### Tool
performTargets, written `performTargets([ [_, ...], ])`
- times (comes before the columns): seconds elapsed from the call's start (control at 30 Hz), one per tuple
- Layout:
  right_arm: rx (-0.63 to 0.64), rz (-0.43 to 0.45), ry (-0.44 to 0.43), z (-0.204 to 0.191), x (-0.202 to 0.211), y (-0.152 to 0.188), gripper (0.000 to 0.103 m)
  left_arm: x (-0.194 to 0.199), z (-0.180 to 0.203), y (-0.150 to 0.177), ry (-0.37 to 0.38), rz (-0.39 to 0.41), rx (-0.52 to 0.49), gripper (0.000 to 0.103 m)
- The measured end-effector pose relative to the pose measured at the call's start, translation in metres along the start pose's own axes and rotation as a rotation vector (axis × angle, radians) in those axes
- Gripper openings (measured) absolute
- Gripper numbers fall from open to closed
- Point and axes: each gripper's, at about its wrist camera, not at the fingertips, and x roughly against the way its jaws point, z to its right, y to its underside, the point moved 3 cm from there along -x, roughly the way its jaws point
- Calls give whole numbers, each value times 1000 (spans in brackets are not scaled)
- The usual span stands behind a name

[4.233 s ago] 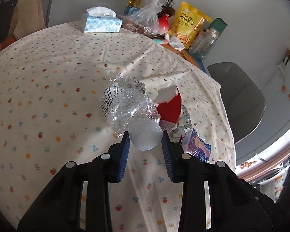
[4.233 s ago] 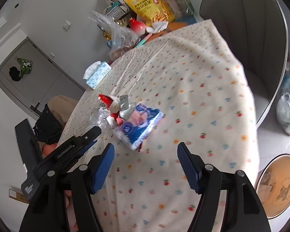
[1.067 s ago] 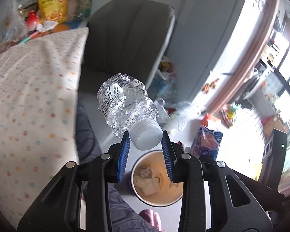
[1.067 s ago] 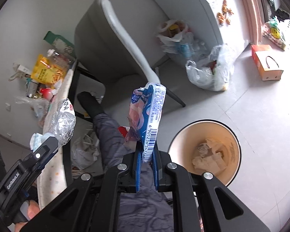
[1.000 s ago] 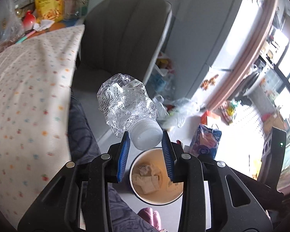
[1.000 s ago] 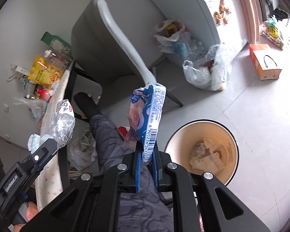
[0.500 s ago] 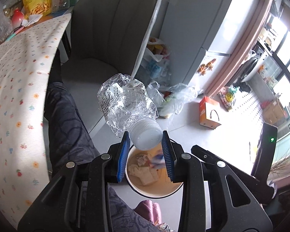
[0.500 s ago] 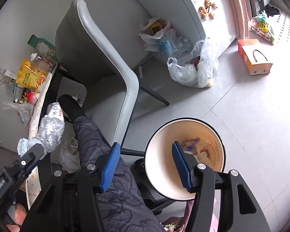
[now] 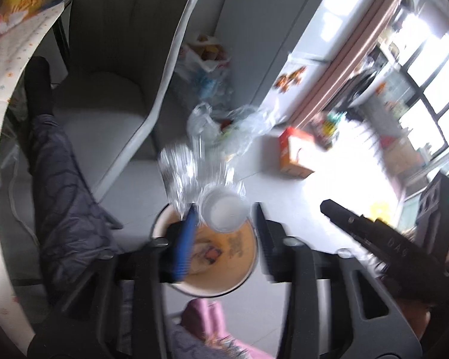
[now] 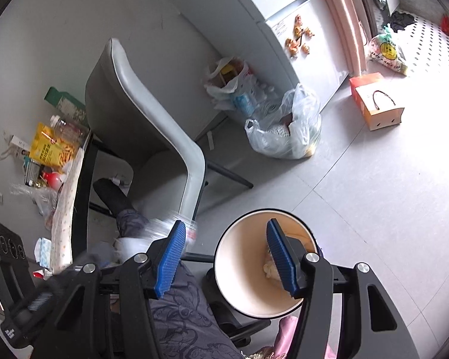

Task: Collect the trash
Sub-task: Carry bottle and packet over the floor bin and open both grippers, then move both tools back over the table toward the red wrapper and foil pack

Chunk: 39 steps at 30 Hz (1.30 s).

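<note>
A crushed clear plastic bottle (image 9: 194, 173) with a white cap (image 9: 224, 213) hangs cap-first between the fingers of my left gripper (image 9: 223, 209), blurred by motion. Narrow gaps show on both sides of the cap, so the jaws stand open and the bottle is loose. Directly below is the round cream trash bin (image 9: 253, 266) holding paper scraps. In the right wrist view my right gripper (image 10: 224, 224) is open and empty above the same bin (image 10: 239, 269). The bottle (image 10: 161, 229) shows there as a blur to the left of its left finger.
A grey chair (image 10: 152, 104) stands close behind the bin. A person's dark trouser leg (image 10: 179, 314) and a pink slipper (image 9: 203, 320) lie beside it. Plastic bags (image 10: 287, 131) and an orange box (image 10: 377, 104) sit on the floor. The tablecloth edge (image 10: 66, 209) is at left.
The left fingers have parted a little and the bottle has slipped downward toward the bin. The left view has swung lower. The right gripper stays open, having dropped the blue packet earlier.
</note>
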Motion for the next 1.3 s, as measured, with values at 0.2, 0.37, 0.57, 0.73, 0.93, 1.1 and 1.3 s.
performTargets([
  [0.2, 27, -8, -32, -14, 2, 1, 57, 35, -9, -12, -26, 107, 24, 90],
  [0.37, 84, -9, -62, -42, 5, 3, 65, 66, -21, -21, -83, 179, 37, 97],
  [0.57, 134, 8, -73, -73, 15, 5, 70, 91, -33, -24, -91, 226, 63, 97],
  [0.73, 206, 10, -72, -105, 22, 14, 76, 116, -43, -23, -96, 270, 74, 97],
  [0.93, 329, 30, -100, -158, 28, 31, 89, 164, -77, -18, -135, 379, 136, 97],
  [1.1, 393, 49, -135, -202, 31, 51, 95, 197, -115, -9, -167, 440, 199, 97],
  [1.3, 444, 35, -163, -246, 27, 74, 95, 232, -160, 7, -221, 499, 260, 97],
])
